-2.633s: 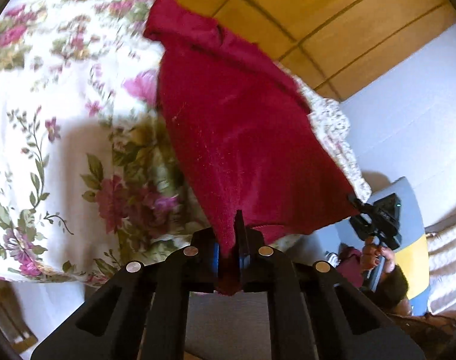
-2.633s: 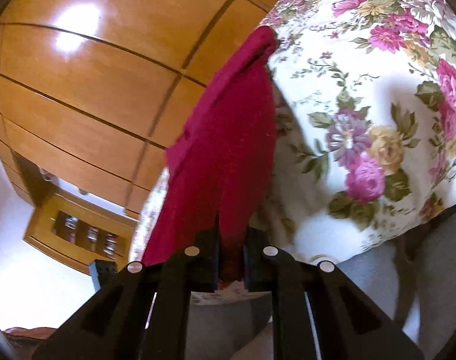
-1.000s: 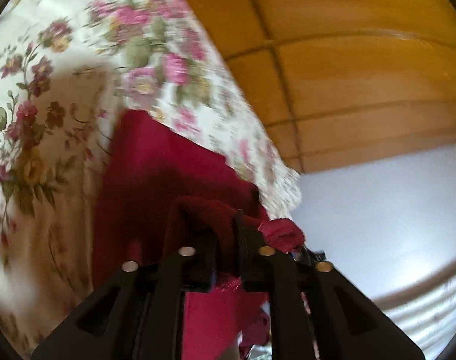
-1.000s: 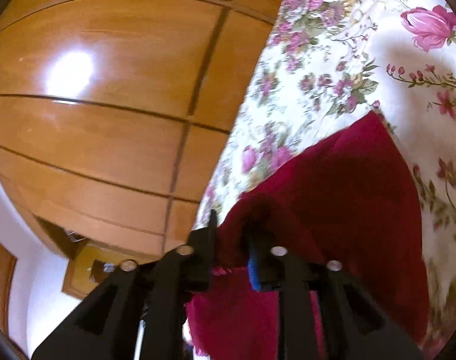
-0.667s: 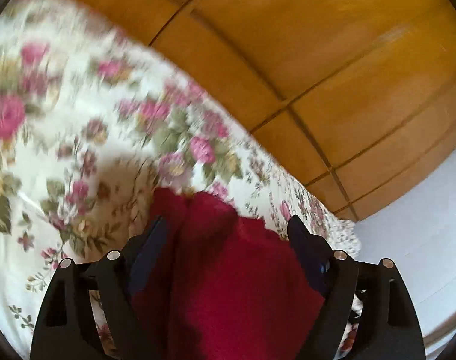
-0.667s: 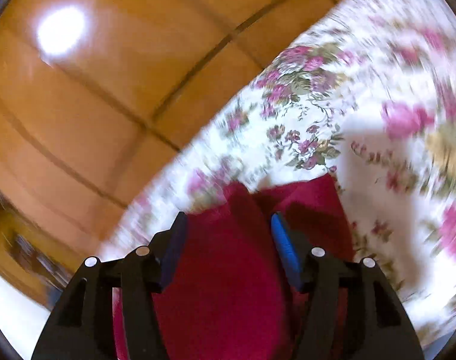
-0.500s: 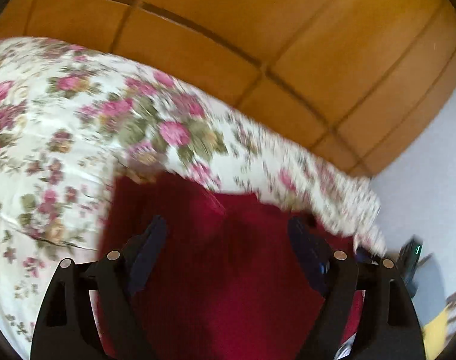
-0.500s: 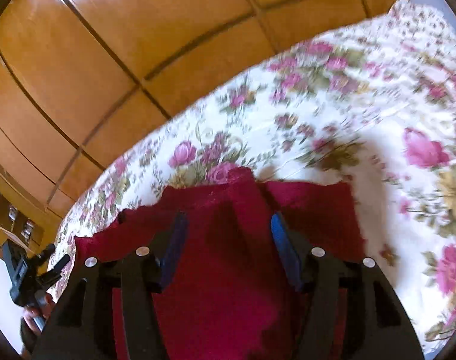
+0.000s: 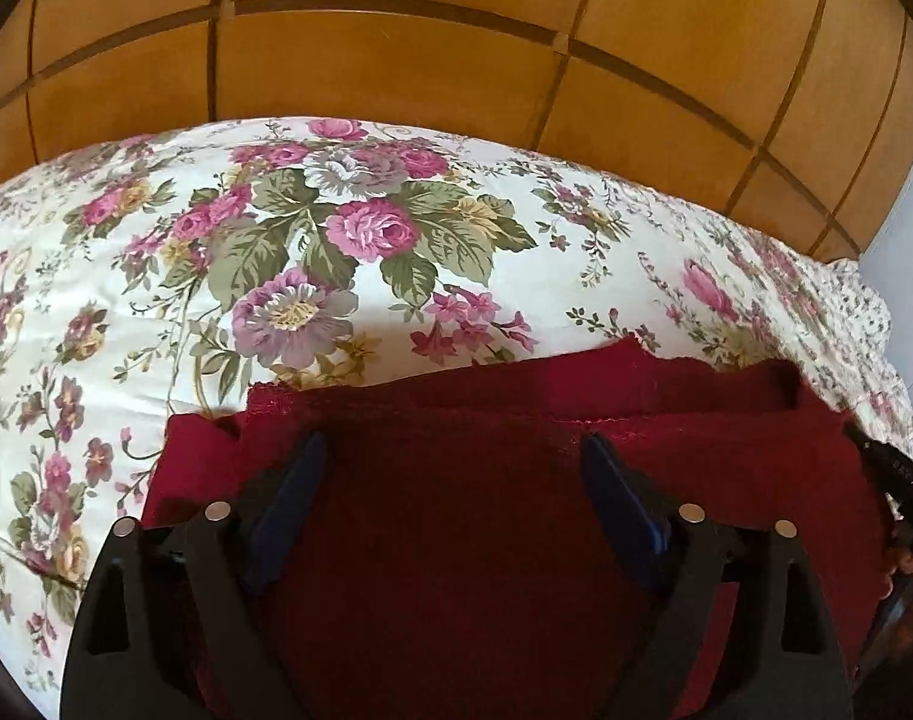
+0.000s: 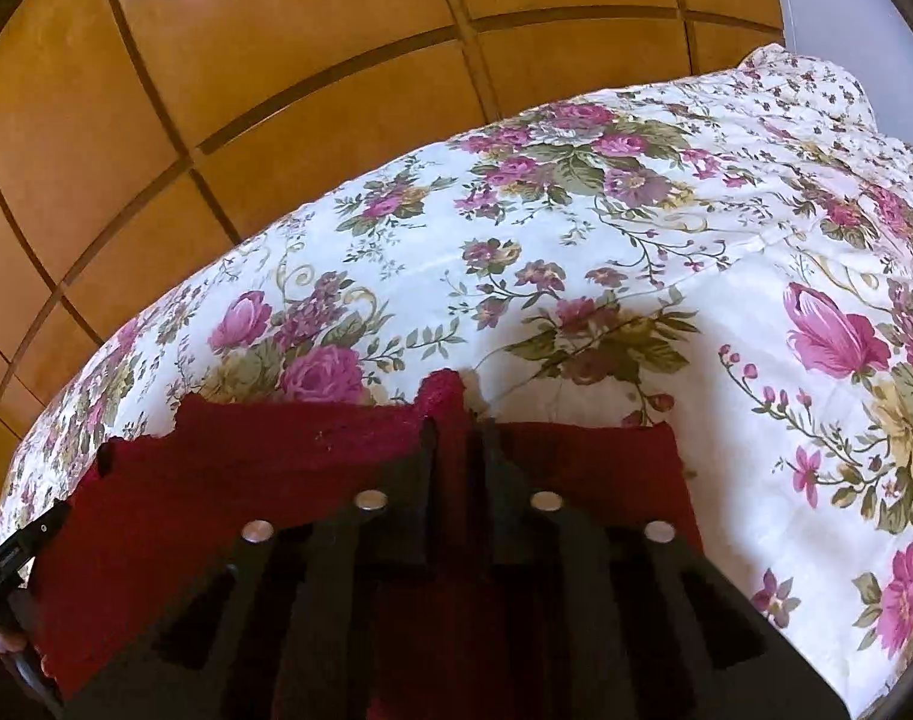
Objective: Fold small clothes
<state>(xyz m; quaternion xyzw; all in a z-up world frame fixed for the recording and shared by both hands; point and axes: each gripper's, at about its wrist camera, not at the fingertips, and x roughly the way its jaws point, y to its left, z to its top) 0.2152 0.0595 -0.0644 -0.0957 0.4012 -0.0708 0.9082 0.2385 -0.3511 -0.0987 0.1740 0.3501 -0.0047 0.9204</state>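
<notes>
While the left gripper (image 9: 450, 474) stands with its two blue-padded fingers (image 9: 285, 501) spread wide and nothing between them, the dark red garment (image 9: 456, 540) lies flat beneath it on the floral bedspread (image 9: 348, 240), its far edge running across the view in a doubled layer with a stitched hem line just past the fingertips. At the left of that view, a lower layer of the garment sticks out a little beyond the upper one, and the white cover with pink and purple roses spreads away toward the wooden panelled wall (image 9: 396, 48) behind the bed. At the right edge of the left wrist view a black piece of the other tool (image 9: 900, 474) shows over the cloth, with a bit of the person's hand below it. In the right wrist view, the garment (image 10: 246, 480) fills the near left part of the frame, its ragged far edge lying on the bedspread (image 10: 666, 252); the same panelled wall (image 10: 216, 60) rises behind. The right gripper (image 10: 456, 438) has its fingers drawn close together, pinching a raised ridge of the red cloth that pokes up between and just beyond the tips. To the right of the gripper, the garment ends in a straight side edge, and bare flowered cover lies beyond.
</notes>
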